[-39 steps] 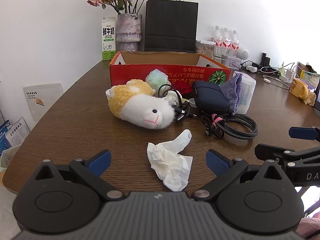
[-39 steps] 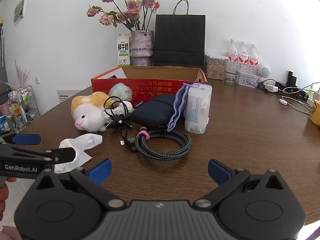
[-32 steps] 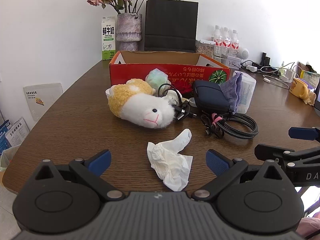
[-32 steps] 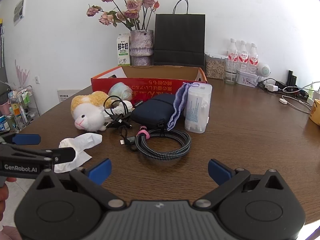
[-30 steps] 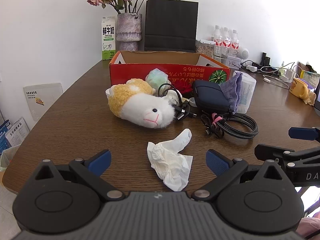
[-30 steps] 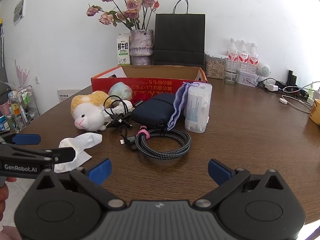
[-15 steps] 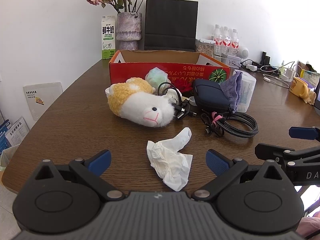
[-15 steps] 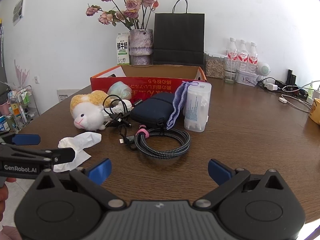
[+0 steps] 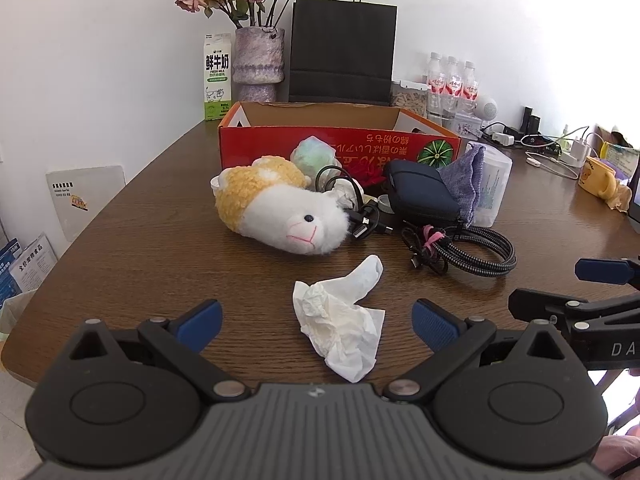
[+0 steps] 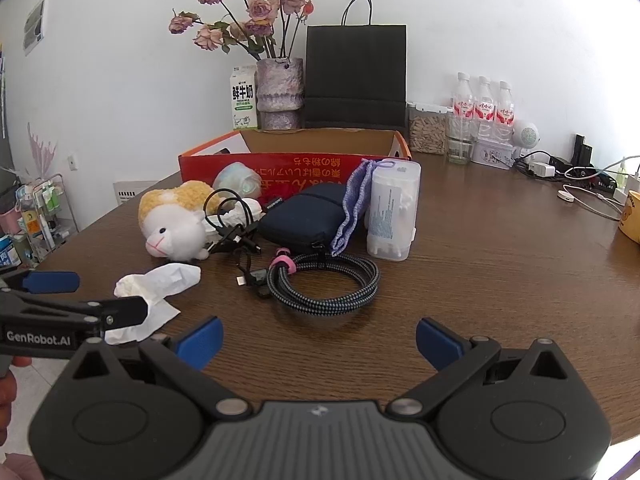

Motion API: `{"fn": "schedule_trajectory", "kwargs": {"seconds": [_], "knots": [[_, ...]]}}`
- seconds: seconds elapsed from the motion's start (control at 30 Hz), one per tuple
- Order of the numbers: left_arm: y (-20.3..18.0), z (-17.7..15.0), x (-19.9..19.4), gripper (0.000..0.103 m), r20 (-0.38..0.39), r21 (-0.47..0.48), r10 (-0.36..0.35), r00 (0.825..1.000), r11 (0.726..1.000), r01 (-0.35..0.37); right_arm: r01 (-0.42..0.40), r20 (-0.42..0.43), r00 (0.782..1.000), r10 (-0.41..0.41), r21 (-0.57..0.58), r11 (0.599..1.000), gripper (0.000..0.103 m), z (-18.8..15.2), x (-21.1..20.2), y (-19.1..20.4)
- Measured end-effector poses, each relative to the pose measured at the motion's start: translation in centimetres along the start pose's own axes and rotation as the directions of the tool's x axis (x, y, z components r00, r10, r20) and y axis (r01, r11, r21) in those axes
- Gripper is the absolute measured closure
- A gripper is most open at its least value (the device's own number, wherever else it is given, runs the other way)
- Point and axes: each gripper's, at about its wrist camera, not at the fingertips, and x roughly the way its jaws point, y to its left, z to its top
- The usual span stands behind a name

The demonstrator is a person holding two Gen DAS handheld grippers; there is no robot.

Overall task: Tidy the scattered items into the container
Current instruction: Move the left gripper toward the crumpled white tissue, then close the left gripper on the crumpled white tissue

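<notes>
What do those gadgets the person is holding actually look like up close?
Each hand-held gripper is matte black plastic with a ribbed grey centre, two round discs and silver pivot screws. Angled black links carry two fingers tipped with blue pads. The left hand-held gripper reads "GenRobot.AI" in white on its side; the right hand-held gripper shows white letters "DA", cut off. No cables show.

A plain white wall (image 10: 500,20) fills the upper frame in bright, even light, above a dark brown wood-grain worktop (image 10: 500,264) spanning the middle. At the left edge stands a wire rack (image 10: 48,216), with pale floor (image 9: 12,396) at lower left.
</notes>
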Motion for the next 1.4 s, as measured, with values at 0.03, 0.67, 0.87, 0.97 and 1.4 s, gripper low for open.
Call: {"fn": "schedule_trajectory", "kwargs": {"seconds": [0.03,0.67,0.87,0.97,1.4], "knots": [[0.0,0.0,0.1,0.0,-0.001,-0.001,-0.004,1.0,1.0,0.004,-0.004,0.0,1.0,0.004,0.005,1.0,0.0,0.0,0.0,-0.1],[-0.1,-0.3,0.9,0.0,-0.028,-0.006,-0.006,1.0,1.0,0.005,-0.028,-0.008,1.0,0.028,0.02,0.999,0.0,-0.4,0.6,-0.2],[-0.3,-0.5,1.5,0.0,-0.032,0.0,-0.014,0.999,1.0,0.014,-0.034,-0.016,0.999,0.034,0.025,0.999,0.0,-0.5,0.9,-0.3],[-0.5,-0.4,1.7,0.0,-0.022,0.009,-0.006,1.0,1.0,0.006,-0.036,-0.02,0.999,0.037,0.025,0.999,0.0,-0.7,1.0,-0.4],[0.0,0.1,2.4,0.08,0.0,-0.012,-0.017,1.0,1.0,0.017,-0.009,-0.017,1.0,0.009,0.02,1.0,0.0,0.7,4.0,-0.9]]}}
